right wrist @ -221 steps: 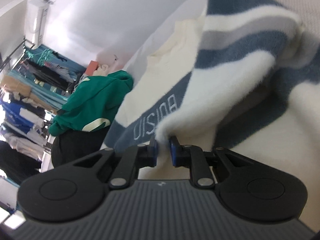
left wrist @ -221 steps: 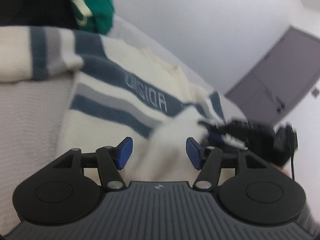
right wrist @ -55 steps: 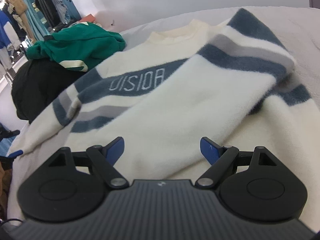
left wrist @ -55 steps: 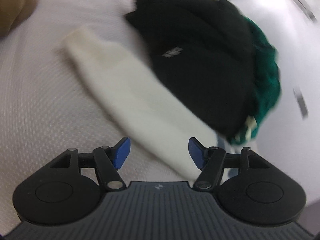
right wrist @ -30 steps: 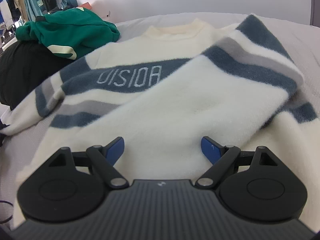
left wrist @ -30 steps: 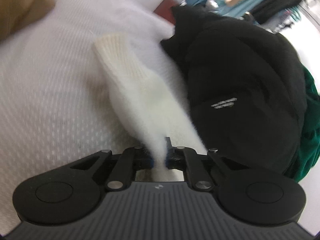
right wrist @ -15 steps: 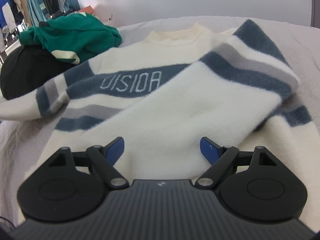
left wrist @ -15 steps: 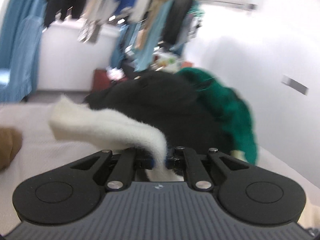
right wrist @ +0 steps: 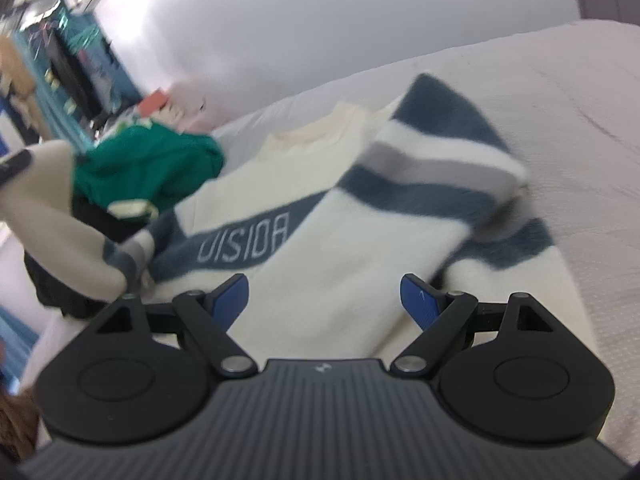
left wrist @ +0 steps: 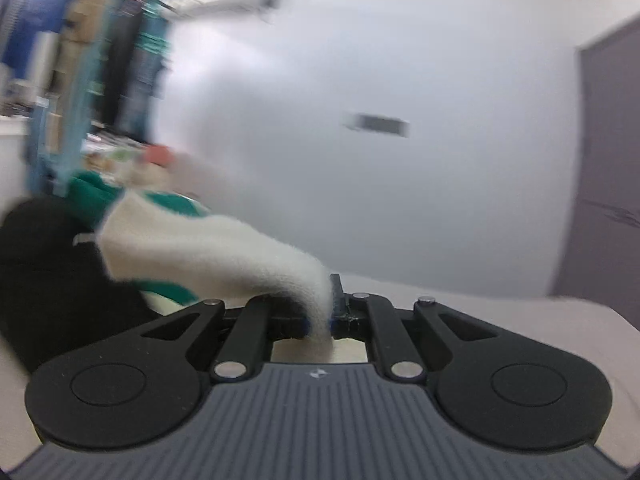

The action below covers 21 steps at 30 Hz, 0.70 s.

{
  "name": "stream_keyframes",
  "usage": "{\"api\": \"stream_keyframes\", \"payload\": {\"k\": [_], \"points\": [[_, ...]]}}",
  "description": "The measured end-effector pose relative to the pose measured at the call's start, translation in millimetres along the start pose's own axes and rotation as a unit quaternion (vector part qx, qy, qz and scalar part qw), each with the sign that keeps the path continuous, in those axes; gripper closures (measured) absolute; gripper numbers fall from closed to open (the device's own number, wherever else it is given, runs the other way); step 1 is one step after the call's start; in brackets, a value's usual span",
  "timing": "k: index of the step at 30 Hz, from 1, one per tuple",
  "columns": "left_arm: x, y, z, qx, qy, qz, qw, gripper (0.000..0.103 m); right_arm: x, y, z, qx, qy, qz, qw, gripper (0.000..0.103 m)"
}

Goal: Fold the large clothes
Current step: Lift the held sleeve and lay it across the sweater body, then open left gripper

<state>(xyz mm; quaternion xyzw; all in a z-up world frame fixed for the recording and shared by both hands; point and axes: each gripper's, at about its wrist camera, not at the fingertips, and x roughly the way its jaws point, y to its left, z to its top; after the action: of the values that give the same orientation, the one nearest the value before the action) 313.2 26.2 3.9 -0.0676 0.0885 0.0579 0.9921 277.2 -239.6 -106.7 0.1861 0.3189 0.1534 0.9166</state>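
A cream sweater point(right wrist: 328, 216) with blue and grey stripes lies spread on the white bed point(right wrist: 580, 120); its right sleeve point(right wrist: 432, 176) is folded across the chest. My left gripper point(left wrist: 320, 320) is shut on the cream left sleeve point(left wrist: 208, 248), which it holds lifted in the air, the cuff drooping to the left. The same raised sleeve point(right wrist: 44, 216) shows at the left edge of the right wrist view. My right gripper point(right wrist: 326, 300) hovers open above the sweater's lower body with nothing between its fingers.
A green garment point(right wrist: 152, 168) lies on a black one point(right wrist: 64, 292) at the bed's left side. A rack of hanging clothes point(left wrist: 100, 60) stands behind them. A white wall and a grey door point(left wrist: 608, 168) close off the far side.
My left gripper has lifted the sleeve off the bed and swung it up and rightwards, rolling level. The right gripper has tilted and shifted a little, still open.
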Motion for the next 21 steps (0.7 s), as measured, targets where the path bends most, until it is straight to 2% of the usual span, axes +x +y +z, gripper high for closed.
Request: {"api": "stream_keyframes", "payload": {"k": [4, 10, 12, 14, 18, 19, 21], "points": [[32, -58, -42, 0.005, 0.061, -0.054, 0.9967, 0.093, -9, -25, 10, 0.035, -0.025, -0.011, 0.999, 0.019], [70, -114, -110, 0.040, 0.156, -0.099, 0.9819, 0.093, -17, -66, 18, 0.127, -0.051, -0.012, 0.991, 0.017], [85, -118, -123, 0.043, 0.183, -0.103, 0.9767, 0.093, -19, -74, 20, 0.144, -0.059, -0.011, 0.988, 0.017], [99, -104, -134, 0.039, 0.195, -0.102, 0.9747, 0.093, -17, -78, 20, 0.148, -0.060, -0.012, 0.987, 0.017], [105, -93, -137, 0.011, 0.202, -0.109, 0.9733, 0.092, -12, -86, 17, 0.147, -0.049, -0.014, 0.988, 0.017], [96, -93, -140, 0.002, 0.205, -0.110, 0.9725, 0.092, -10, -88, 16, 0.150, -0.046, -0.012, 0.988, 0.017], [88, -86, -138, -0.012, 0.215, -0.116, 0.9696, 0.085, -9, -89, 15, 0.153, -0.044, -0.010, 0.987, 0.017]]}}
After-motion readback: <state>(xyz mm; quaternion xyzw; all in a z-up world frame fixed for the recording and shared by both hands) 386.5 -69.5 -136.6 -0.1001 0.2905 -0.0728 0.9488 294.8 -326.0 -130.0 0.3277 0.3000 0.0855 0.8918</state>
